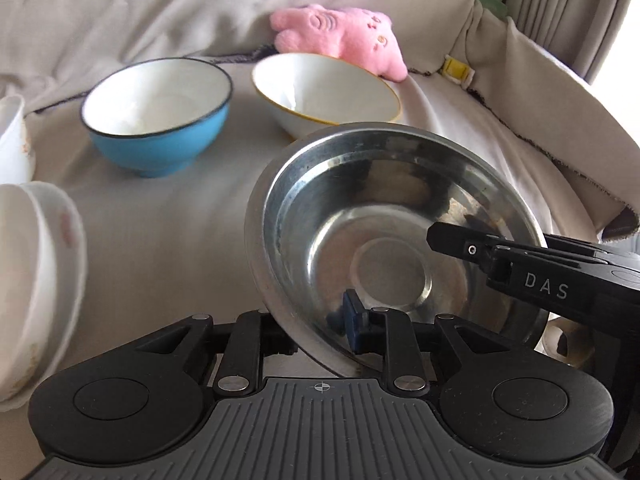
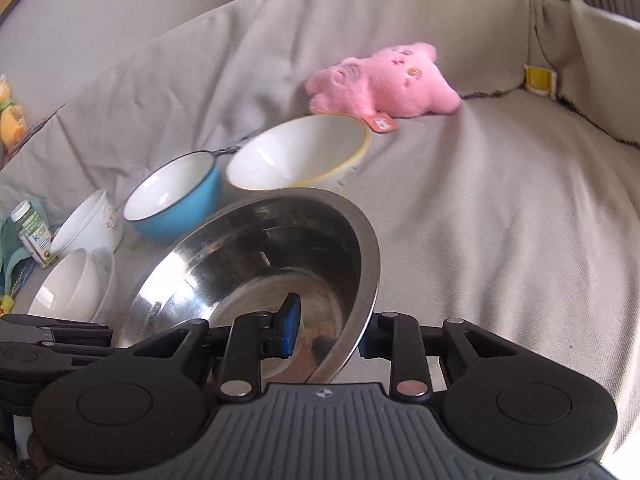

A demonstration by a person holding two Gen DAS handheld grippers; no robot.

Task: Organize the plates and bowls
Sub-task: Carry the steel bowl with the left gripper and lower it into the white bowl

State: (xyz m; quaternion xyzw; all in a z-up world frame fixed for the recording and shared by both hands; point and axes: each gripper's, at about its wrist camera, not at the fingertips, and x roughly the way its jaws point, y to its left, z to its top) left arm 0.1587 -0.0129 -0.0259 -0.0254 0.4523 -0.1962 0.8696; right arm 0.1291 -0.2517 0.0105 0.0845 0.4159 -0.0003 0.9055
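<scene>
Steel bowl [image 1: 384,240] is held clear of the sofa cover [image 2: 500,220], its rim clamped by both left gripper [image 1: 320,332] and right gripper [image 2: 332,332]. Step judged: carrying. Next, nesting into the yellow-rimmed bowl [image 1: 328,92] near the cover's back edge calls for level lowering.

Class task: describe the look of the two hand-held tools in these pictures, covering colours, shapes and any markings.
Both tools look alike. The left tool has a grey ribbed base, two round black housings and black linkage arms joined by silver rivets; one finger carries a blue pad. The right tool matches it, and its black side bears white letters "DAS" in the left view. No cables, sleeves or hands show.
</scene>
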